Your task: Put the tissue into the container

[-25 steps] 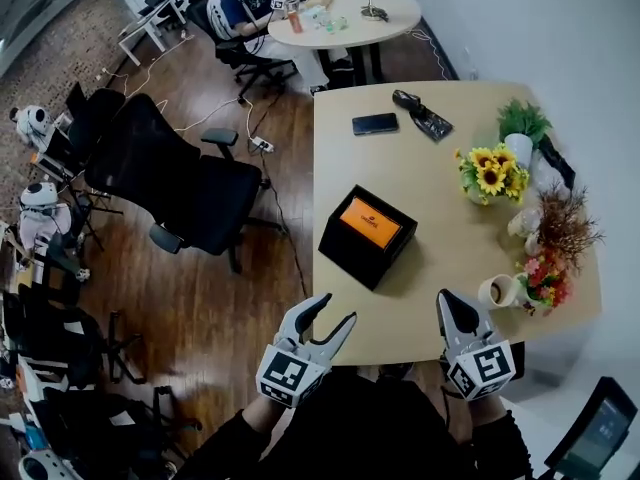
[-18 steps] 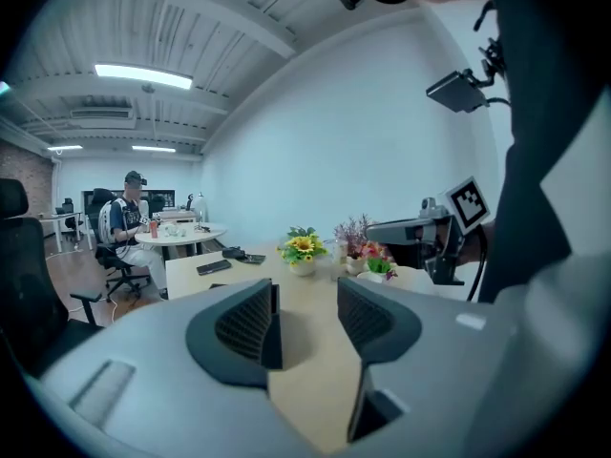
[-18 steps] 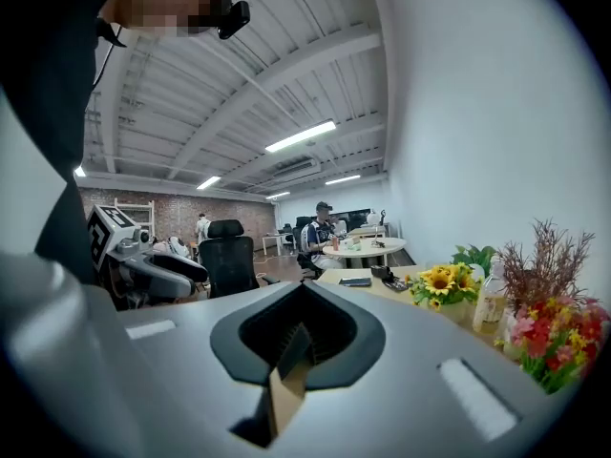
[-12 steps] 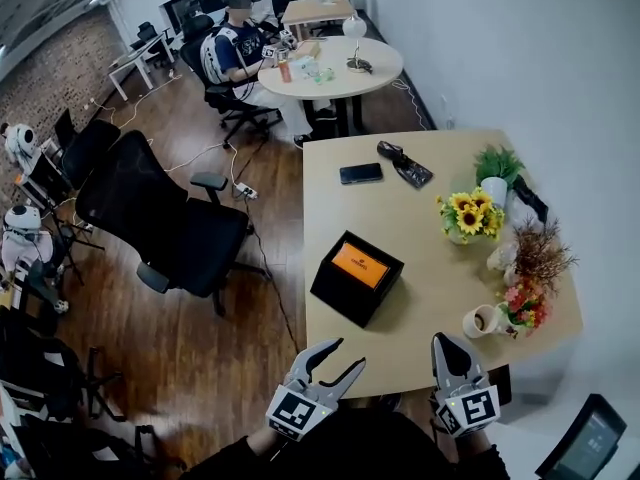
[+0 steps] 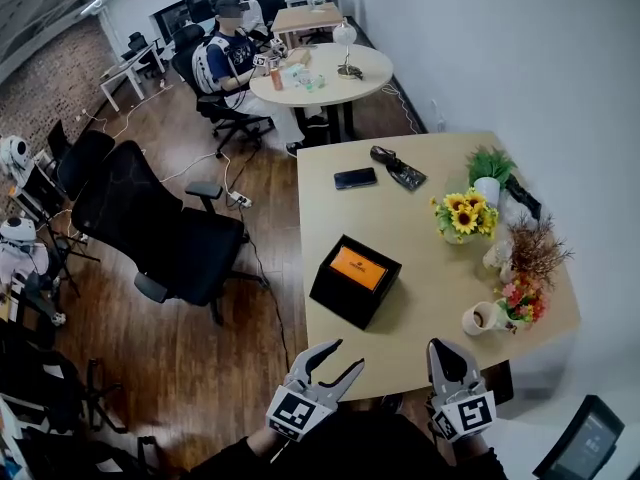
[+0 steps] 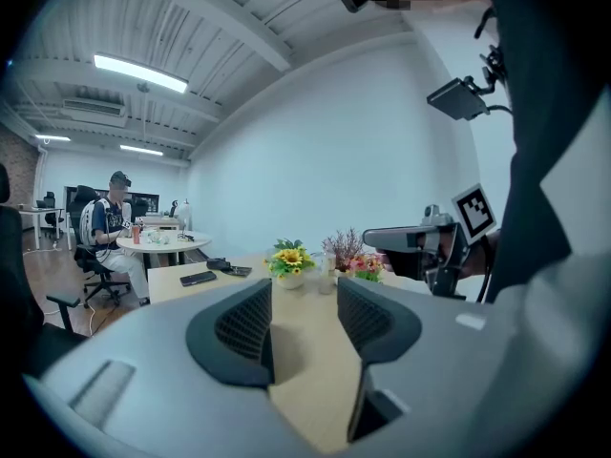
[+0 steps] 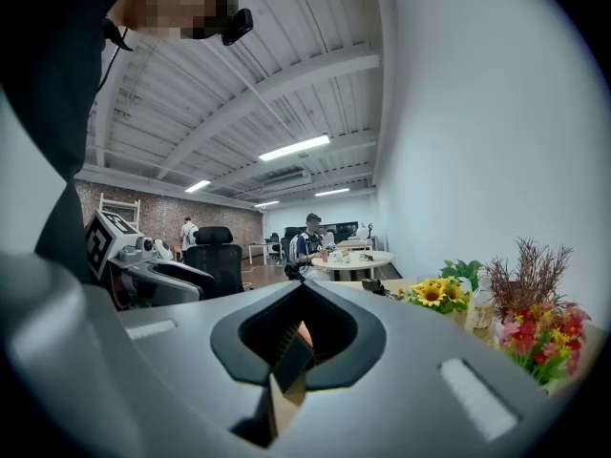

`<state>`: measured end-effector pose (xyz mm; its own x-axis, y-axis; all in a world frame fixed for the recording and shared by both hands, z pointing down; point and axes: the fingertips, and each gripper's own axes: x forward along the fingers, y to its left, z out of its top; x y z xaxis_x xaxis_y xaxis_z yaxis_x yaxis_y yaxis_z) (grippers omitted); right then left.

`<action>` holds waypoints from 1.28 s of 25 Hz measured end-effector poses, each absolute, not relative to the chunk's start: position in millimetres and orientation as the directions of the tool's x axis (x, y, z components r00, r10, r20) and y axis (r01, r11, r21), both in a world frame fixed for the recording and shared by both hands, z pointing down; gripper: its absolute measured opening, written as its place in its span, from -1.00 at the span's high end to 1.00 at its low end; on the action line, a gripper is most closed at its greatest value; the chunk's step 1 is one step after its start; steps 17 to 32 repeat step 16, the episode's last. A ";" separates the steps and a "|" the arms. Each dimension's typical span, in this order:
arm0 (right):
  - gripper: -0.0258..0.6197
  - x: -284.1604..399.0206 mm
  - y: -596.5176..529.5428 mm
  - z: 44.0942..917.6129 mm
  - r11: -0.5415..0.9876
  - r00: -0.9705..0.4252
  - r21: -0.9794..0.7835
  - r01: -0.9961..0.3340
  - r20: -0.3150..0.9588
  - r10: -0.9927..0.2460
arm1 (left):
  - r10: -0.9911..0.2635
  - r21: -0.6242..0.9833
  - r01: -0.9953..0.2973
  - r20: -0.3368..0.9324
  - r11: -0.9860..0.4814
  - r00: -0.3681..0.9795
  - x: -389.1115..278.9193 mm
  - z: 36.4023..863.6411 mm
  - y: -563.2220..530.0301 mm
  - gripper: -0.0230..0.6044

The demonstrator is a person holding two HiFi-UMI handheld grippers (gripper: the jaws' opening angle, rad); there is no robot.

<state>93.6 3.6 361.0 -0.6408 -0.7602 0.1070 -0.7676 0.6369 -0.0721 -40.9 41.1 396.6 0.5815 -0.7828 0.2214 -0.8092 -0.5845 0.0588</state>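
A black box [image 5: 355, 280] with an orange panel on its top sits in the middle of the beige table [image 5: 420, 258]. I cannot pick out a tissue for certain in any view. My left gripper [image 5: 341, 357] hovers at the table's near edge, left of the box, its jaws open and empty [image 6: 304, 313]. My right gripper [image 5: 441, 347] hangs over the near edge further right, jaws shut with nothing between them [image 7: 302, 290]. Each gripper shows in the other's view: the right gripper [image 6: 420, 246] and the left gripper [image 7: 158, 277].
Along the table's right side stand a sunflower vase [image 5: 458, 216], a green plant [image 5: 489, 164], dried twigs [image 5: 535, 249], pink flowers [image 5: 521, 300] and a cup [image 5: 478, 319]. A phone [image 5: 355, 178] and a dark object [image 5: 398, 169] lie at the far end. A black office chair [image 5: 165, 230] stands left; a person [image 5: 222, 53] sits at a round table [image 5: 318, 71].
The head view has tilted up and drawn back, so the table sits higher and smaller in the frame. Both grippers stay by the near edge, with their jaws unchanged.
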 end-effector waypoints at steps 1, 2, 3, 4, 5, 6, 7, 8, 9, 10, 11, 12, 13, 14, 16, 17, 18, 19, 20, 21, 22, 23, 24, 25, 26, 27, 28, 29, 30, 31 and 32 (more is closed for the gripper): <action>0.92 92.8 5.0 360.2 0.637 -0.640 -0.072 -0.768 0.105 -0.761 | -0.783 0.061 -0.810 0.224 -0.584 0.581 -42.4 397.0 41.6 0.29; 0.92 92.2 6.4 359.6 0.636 -0.640 -0.072 -0.768 0.103 -0.761 | -0.782 0.062 -0.810 0.228 -0.583 0.580 -43.7 397.3 42.0 0.29; 0.92 91.9 7.8 359.2 0.636 -0.639 -0.071 -0.769 0.103 -0.762 | -0.780 0.063 -0.810 0.233 -0.583 0.580 -44.5 397.4 42.4 0.29; 0.92 91.9 9.2 359.2 0.635 -0.639 -0.070 -0.769 0.104 -0.762 | -0.780 0.063 -0.809 0.234 -0.584 0.581 -44.8 397.2 42.6 0.29; 0.92 92.3 10.6 359.6 0.634 -0.637 -0.069 -0.770 0.105 -0.763 | -0.779 0.063 -0.808 0.231 -0.585 0.582 -44.5 396.6 42.9 0.29; 0.92 92.8 11.7 360.2 0.632 -0.636 -0.068 -0.772 0.105 -0.765 | -0.779 0.061 -0.807 0.227 -0.587 0.584 -43.9 396.2 43.2 0.29; 0.92 93.5 12.7 360.9 0.630 -0.634 -0.068 -0.773 0.106 -0.766 | -0.777 0.058 -0.805 0.227 -0.591 0.587 -43.1 396.1 43.8 0.29; 0.92 94.3 13.5 361.3 0.628 -0.632 -0.069 -0.775 0.106 -0.768 | -0.775 0.052 -0.802 0.227 -0.594 0.589 -42.2 396.2 44.6 0.29; 0.92 95.0 14.2 361.6 0.627 -0.630 -0.069 -0.776 0.107 -0.769 | -0.774 0.046 -0.800 0.226 -0.598 0.592 -41.1 396.0 45.3 0.29; 0.92 95.5 14.8 361.5 0.625 -0.629 -0.069 -0.777 0.107 -0.770 | -0.772 0.041 -0.798 0.224 -0.602 0.594 -40.0 395.8 46.1 0.29; 0.92 95.9 15.4 361.3 0.624 -0.628 -0.068 -0.778 0.106 -0.771 | -0.771 0.038 -0.796 0.221 -0.605 0.597 -39.1 395.7 46.6 0.29; 0.92 96.2 16.0 361.2 0.623 -0.627 -0.068 -0.779 0.106 -0.772 | -0.770 0.039 -0.794 0.219 -0.606 0.599 -38.4 395.8 47.1 0.29; 0.92 96.3 16.6 361.1 0.623 -0.627 -0.068 -0.779 0.105 -0.772 | -0.769 0.041 -0.794 0.219 -0.607 0.600 -38.2 396.3 47.5 0.29; 0.92 96.1 17.1 361.1 0.623 -0.627 -0.068 -0.779 0.104 -0.772 | -0.768 0.044 -0.793 0.222 -0.607 0.600 -38.5 397.2 48.1 0.29; 0.92 95.3 18.3 361.3 0.624 -0.627 -0.068 -0.779 0.101 -0.772 | -0.766 0.049 -0.794 0.234 -0.606 0.599 -39.6 399.6 49.6 0.29; 0.92 95.3 18.3 361.3 0.624 -0.627 -0.068 -0.779 0.101 -0.772 | -0.766 0.049 -0.794 0.234 -0.606 0.599 -39.6 399.6 49.6 0.29; 0.92 95.3 18.3 361.3 0.624 -0.627 -0.068 -0.779 0.101 -0.772 | -0.766 0.049 -0.794 0.234 -0.606 0.599 -39.6 399.6 49.6 0.29; 0.92 95.3 18.3 361.3 0.624 -0.627 -0.068 -0.779 0.101 -0.772 | -0.766 0.049 -0.794 0.234 -0.606 0.599 -39.6 399.6 49.6 0.29; 0.92 95.3 18.3 361.3 0.624 -0.627 -0.068 -0.779 0.101 -0.772 | -0.766 0.049 -0.794 0.234 -0.606 0.599 -39.6 399.6 49.6 0.29; 0.92 95.3 18.3 361.3 0.624 -0.627 -0.068 -0.779 0.101 -0.772 | -0.766 0.049 -0.794 0.234 -0.606 0.599 -39.6 399.6 49.6 0.29; 0.92 95.3 18.3 361.3 0.624 -0.627 -0.068 -0.779 0.101 -0.772 | -0.766 0.049 -0.794 0.234 -0.606 0.599 -39.6 399.6 49.6 0.29; 0.92 95.3 18.3 361.3 0.624 -0.627 -0.068 -0.779 0.101 -0.772 | -0.766 0.049 -0.794 0.234 -0.606 0.599 -39.6 399.6 49.6 0.29; 0.92 95.3 18.3 361.3 0.624 -0.627 -0.068 -0.779 0.101 -0.772 | -0.766 0.049 -0.794 0.234 -0.606 0.599 -39.6 399.6 49.6 0.29; 0.92 95.3 18.3 361.3 0.624 -0.627 -0.068 -0.779 0.101 -0.772 | -0.766 0.049 -0.794 0.234 -0.606 0.599 -39.6 399.6 49.6 0.29; 0.92 95.3 18.3 361.3 0.624 -0.627 -0.068 -0.779 0.101 -0.772 | -0.766 0.049 -0.794 0.234 -0.606 0.599 -39.6 399.6 49.6 0.29; 0.92 95.3 18.3 361.3 0.624 -0.627 -0.068 -0.779 0.101 -0.772 | -0.766 0.049 -0.794 0.234 -0.606 0.599 -39.6 399.6 49.6 0.29; 0.92 95.3 18.3 361.3 0.624 -0.627 -0.068 -0.779 0.101 -0.772 | -0.766 0.049 -0.794 0.234 -0.606 0.599 -39.6 399.6 49.6 0.29; 0.92 95.3 18.3 361.3 0.624 -0.627 -0.068 -0.779 0.101 -0.772 | -0.766 0.049 -0.794 0.234 -0.606 0.599 -39.6 399.6 49.6 0.29; 0.92 95.3 18.3 361.3 0.624 -0.627 -0.068 -0.779 0.101 -0.772 | -0.766 0.049 -0.794 0.234 -0.606 0.599 -39.6 399.6 49.6 0.29; 0.92 95.3 18.3 361.3 0.624 -0.627 -0.068 -0.779 0.101 -0.772 | -0.766 0.049 -0.794 0.234 -0.606 0.599 -39.6 399.6 49.6 0.29; 0.92 95.3 18.3 361.3 0.624 -0.627 -0.068 -0.779 0.101 -0.772 | -0.766 0.049 -0.794 0.234 -0.606 0.599 -39.6 399.6 49.6 0.29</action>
